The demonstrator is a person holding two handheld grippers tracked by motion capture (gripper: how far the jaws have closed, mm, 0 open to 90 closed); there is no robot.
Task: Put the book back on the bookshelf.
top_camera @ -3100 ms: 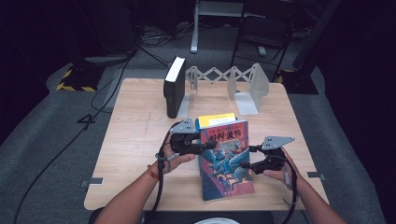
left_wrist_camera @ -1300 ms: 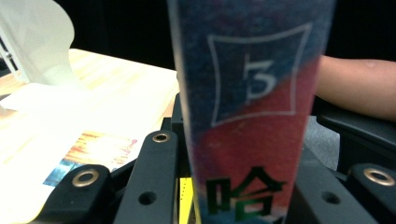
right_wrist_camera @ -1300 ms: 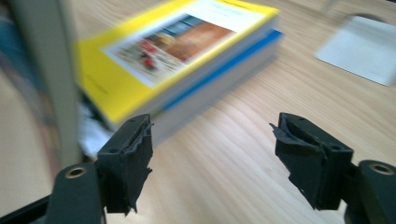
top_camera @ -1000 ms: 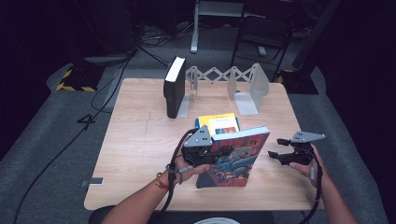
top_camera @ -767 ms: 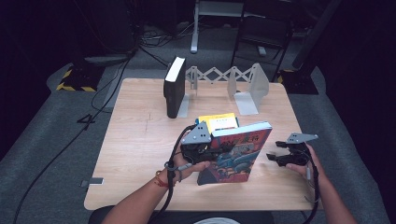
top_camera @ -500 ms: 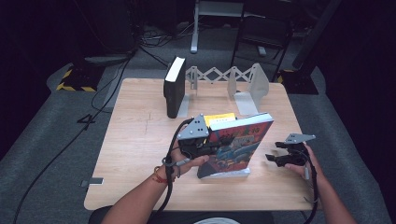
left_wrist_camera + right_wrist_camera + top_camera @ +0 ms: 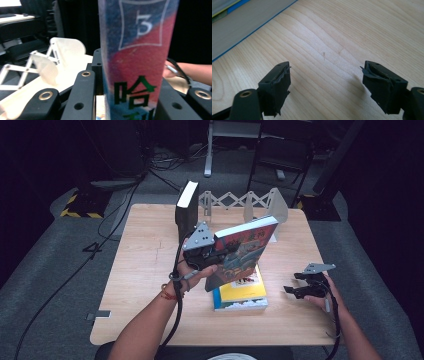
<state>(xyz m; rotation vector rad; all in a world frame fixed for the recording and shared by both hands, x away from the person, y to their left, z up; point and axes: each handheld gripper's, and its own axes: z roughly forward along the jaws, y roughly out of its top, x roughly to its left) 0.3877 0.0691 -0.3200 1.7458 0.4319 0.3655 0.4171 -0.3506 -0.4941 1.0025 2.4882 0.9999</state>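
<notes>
Left gripper (image 7: 212, 255) fingers clamp the book (image 7: 242, 251) by its spine edge, raised off the bench (image 7: 145, 270). Right gripper (image 7: 300, 284) fingers open, empty. Risk: one-edge hold lets the book pivot and slip between the fingers

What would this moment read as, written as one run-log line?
left gripper: jaws shut on book, tilted above table | right gripper: jaws open, nothing between | yellow book: flat on table

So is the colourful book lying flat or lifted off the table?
Lifted: the left gripper clamps the colourful book tilted above the yellow book.
</notes>
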